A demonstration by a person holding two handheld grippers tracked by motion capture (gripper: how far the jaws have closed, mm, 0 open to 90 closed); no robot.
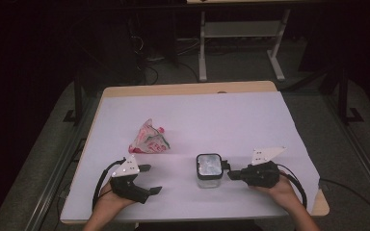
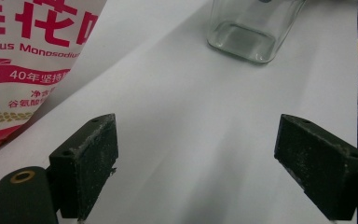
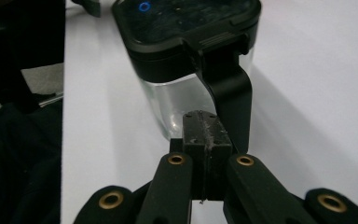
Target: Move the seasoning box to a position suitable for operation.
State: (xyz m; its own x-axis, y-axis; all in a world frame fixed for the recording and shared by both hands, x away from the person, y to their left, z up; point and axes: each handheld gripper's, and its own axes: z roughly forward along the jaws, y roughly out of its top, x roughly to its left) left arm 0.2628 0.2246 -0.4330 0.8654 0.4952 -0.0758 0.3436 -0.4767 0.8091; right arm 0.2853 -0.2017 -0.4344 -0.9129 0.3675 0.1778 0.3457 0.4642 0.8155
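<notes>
The packet (image 2: 23, 60) is cut off by the frame's left and top edges; the jar (image 2: 254, 28) lacks its upper part.

Left gripper (image 1: 149, 179) black with blocky jaws, right gripper (image 1: 230, 172) matching, grey three-cornered plates on top, black trailing cables, brass-ringed pivots, bare forearms

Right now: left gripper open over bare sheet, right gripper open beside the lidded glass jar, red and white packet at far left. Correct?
Not quite. The right gripper is shut, not open: the right gripper view shows its jaws pressed together with nothing between them, next to the glass jar and its black lid. The rest holds: left gripper open over the white sheet, packet at far left.
</notes>
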